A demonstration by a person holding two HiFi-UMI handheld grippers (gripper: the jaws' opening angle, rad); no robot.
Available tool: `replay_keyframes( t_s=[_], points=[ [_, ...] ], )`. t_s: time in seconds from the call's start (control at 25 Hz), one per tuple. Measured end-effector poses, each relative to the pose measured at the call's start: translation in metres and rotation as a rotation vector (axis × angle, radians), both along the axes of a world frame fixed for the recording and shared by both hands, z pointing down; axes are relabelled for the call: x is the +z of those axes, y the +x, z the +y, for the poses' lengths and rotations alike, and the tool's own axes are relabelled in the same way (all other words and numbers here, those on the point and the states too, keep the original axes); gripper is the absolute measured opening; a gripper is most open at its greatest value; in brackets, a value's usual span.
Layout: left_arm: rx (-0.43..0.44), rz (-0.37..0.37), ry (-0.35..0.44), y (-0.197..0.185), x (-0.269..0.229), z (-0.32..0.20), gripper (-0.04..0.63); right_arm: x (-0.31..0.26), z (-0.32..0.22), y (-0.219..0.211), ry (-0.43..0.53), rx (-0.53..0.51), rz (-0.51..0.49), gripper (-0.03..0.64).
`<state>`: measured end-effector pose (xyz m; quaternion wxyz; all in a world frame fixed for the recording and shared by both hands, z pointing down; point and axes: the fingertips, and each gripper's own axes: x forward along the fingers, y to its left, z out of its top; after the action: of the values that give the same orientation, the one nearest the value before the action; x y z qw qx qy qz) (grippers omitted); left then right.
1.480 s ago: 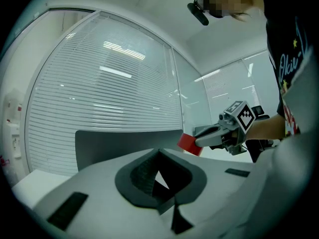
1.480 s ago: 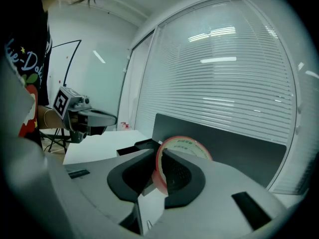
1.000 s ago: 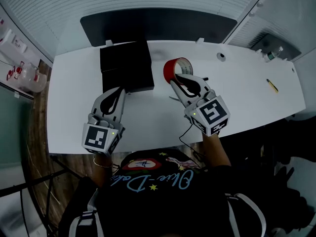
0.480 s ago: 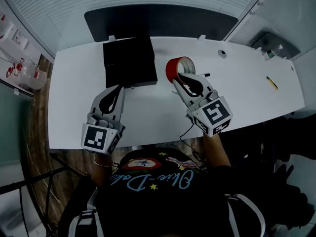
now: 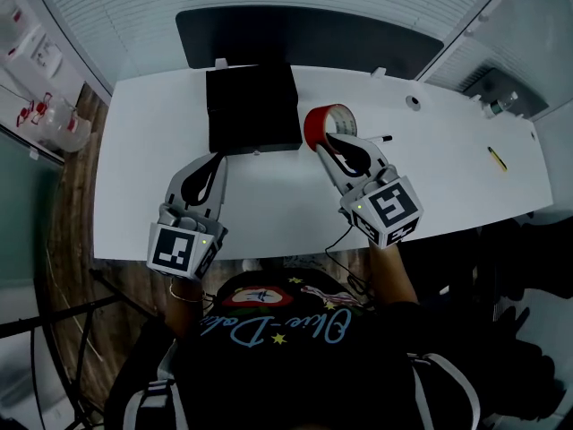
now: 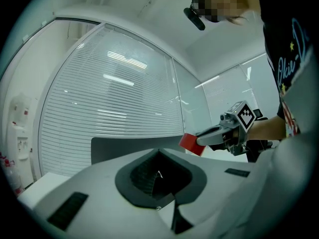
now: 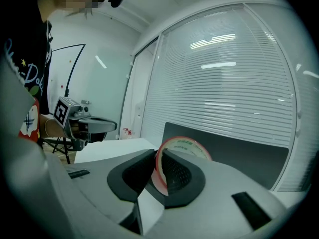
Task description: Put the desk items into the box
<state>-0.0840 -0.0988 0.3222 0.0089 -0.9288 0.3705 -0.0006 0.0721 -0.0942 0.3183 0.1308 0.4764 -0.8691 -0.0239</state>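
The right gripper (image 5: pixel 328 143) partly hides the red tape (image 5: pixel 317 120).

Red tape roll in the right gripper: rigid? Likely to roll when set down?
Probably stiff: the tape roll looks round and undeformed though the right gripper pinches just one wall. Likely light, being a hollow ring. It is held on edge, so released that way it may roll; laid flat in the black box it should stay.
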Motion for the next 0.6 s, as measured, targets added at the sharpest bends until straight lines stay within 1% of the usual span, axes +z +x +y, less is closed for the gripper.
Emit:
replay_keyframes(
  t_s=[0.24,0.44,0.6],
  points=[
    [-0.034,-0.016,0.02,-0.028,-0.001,0.004,-0.005,-0.007,-0.003,-0.031,0.021,-0.05,-0.006,0.051],
    [-0.078,-0.014,0.006,-0.056,0.003,0.009,-0.005,-0.006,-0.006,-0.059,0.021,-0.092,-0.001,0.051],
    [-0.094,-0.022,0.015,-0.066,0.006,0.012,-0.005,0.001,-0.009,-0.073,0.01,-0.119,-0.008,0.052]
  ],
)
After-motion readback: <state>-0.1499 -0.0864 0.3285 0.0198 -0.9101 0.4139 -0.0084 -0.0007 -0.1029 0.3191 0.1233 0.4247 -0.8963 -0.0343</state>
